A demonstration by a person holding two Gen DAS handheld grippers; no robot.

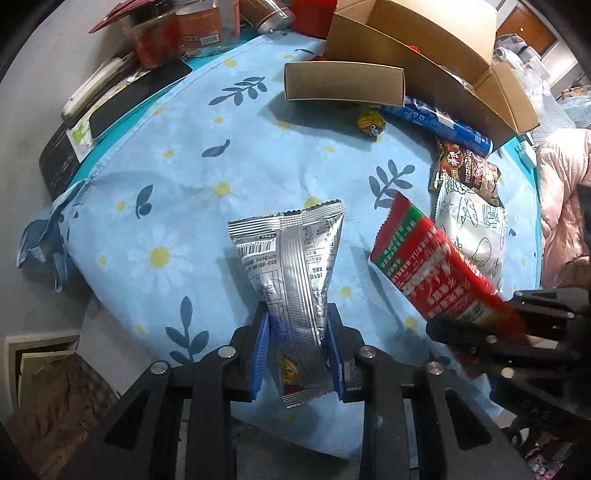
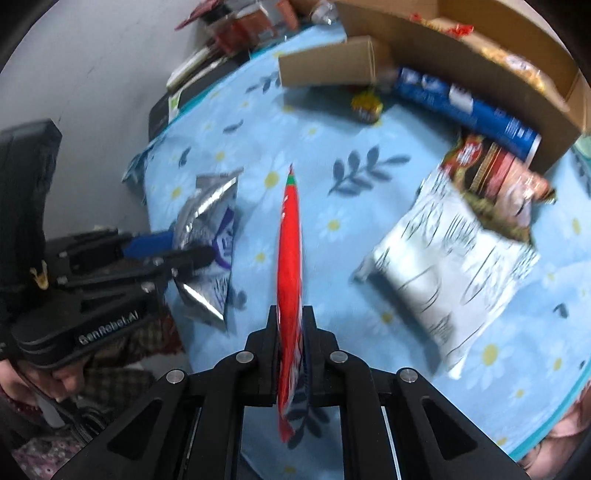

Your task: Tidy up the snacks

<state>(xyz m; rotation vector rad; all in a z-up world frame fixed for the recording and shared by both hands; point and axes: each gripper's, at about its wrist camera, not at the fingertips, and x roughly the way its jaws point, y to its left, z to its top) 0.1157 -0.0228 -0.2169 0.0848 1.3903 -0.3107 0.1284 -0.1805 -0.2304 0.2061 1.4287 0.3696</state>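
Note:
My left gripper (image 1: 297,332) is shut on a silver foil snack packet (image 1: 291,266), held above the blue flowered tablecloth (image 1: 177,206). It also shows in the right wrist view (image 2: 210,236), at the left. My right gripper (image 2: 291,325) is shut on a red snack packet (image 2: 290,258), seen edge-on above the cloth. The red packet (image 1: 436,266) also shows in the left wrist view, to the right of the silver one. A white patterned bag (image 2: 454,266) and a dark brown packet (image 2: 502,181) lie on the cloth at the right.
An open cardboard box (image 1: 417,48) stands at the back right, with a smaller cardboard tray (image 1: 343,81) in front of it. A blue tube (image 1: 439,122) and a small yellow snack (image 1: 371,123) lie near them. Jars and books (image 1: 177,33) crowd the back left.

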